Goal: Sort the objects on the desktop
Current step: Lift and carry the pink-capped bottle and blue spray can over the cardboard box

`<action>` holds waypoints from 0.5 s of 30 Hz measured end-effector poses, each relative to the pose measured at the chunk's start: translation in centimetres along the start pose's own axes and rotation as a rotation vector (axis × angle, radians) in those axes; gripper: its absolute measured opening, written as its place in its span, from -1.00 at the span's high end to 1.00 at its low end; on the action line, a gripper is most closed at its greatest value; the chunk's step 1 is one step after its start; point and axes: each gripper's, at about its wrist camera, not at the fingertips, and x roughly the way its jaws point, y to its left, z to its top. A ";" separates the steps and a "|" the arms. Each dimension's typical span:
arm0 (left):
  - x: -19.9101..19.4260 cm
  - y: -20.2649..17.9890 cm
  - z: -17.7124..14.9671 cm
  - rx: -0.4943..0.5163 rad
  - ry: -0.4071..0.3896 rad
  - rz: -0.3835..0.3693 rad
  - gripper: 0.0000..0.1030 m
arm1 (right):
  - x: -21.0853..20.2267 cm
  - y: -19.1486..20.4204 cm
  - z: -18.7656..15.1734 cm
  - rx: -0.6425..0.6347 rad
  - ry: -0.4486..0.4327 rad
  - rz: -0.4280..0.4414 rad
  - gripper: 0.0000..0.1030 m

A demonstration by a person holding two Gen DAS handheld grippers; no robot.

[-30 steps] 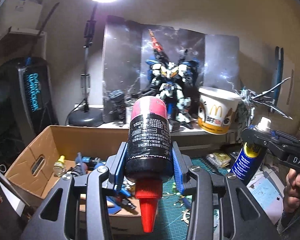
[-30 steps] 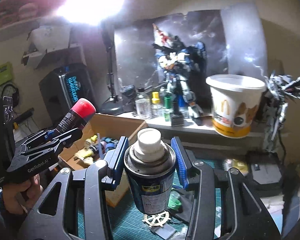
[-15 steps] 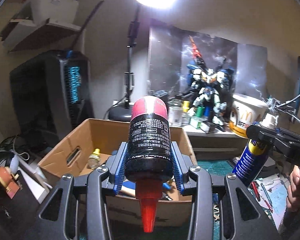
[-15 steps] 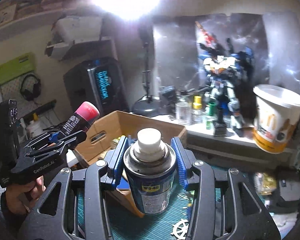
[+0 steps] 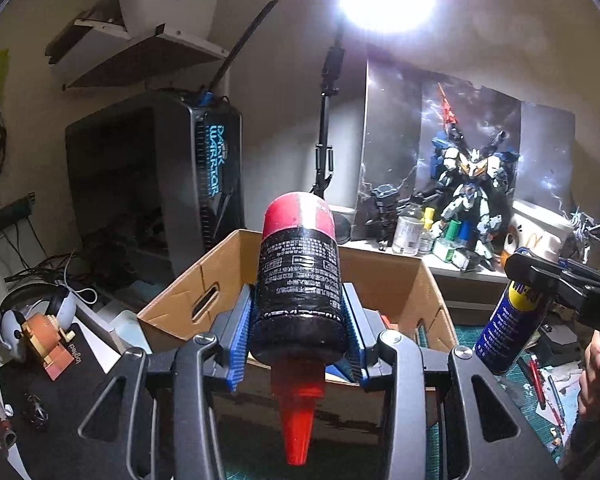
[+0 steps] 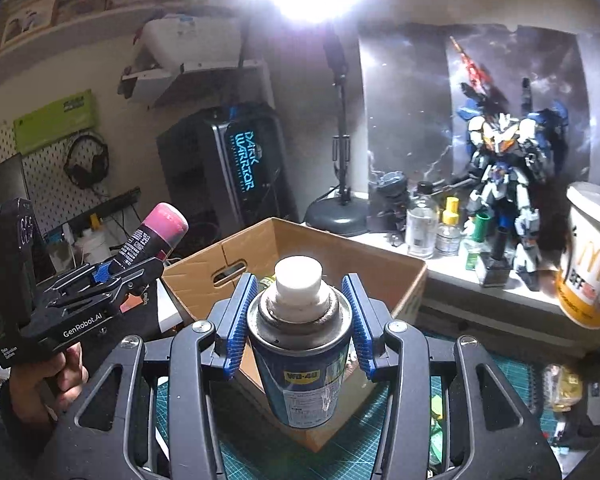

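**Bottle and spray can held before the box**

A black bottle (image 5: 299, 288) (red nozzle toward the camera) is pinched at centre frame by the left gripper (image 5: 299, 332). A blue spray can (image 6: 303, 364) is clamped upright by the right gripper (image 6: 300, 320) at lower centre. An open cardboard box (image 6: 396, 264) is seen just behind both, mid-frame. A robot figure (image 6: 504, 184) is shown at upper right.

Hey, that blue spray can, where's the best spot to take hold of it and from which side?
Grip the spray can on its upper body, just under the white cap, one pad on either side. The round, straight wall there suits flat pads; the cap is narrower. The right hand-held gripper holds it upright this way now, above the cardboard box.
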 end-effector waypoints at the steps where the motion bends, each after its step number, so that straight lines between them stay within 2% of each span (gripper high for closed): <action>1: 0.1 0.1 0.0 0.000 0.002 0.003 0.22 | 0.3 0.1 0.1 -0.003 0.002 0.004 0.19; 8: 1.0 0.1 0.4 0.018 0.012 0.011 0.22 | 2.0 0.6 0.8 -0.029 0.025 0.011 0.19; 15: 1.8 -0.6 2.4 0.053 -0.017 0.017 0.22 | 3.0 1.1 3.0 -0.063 0.020 0.013 0.19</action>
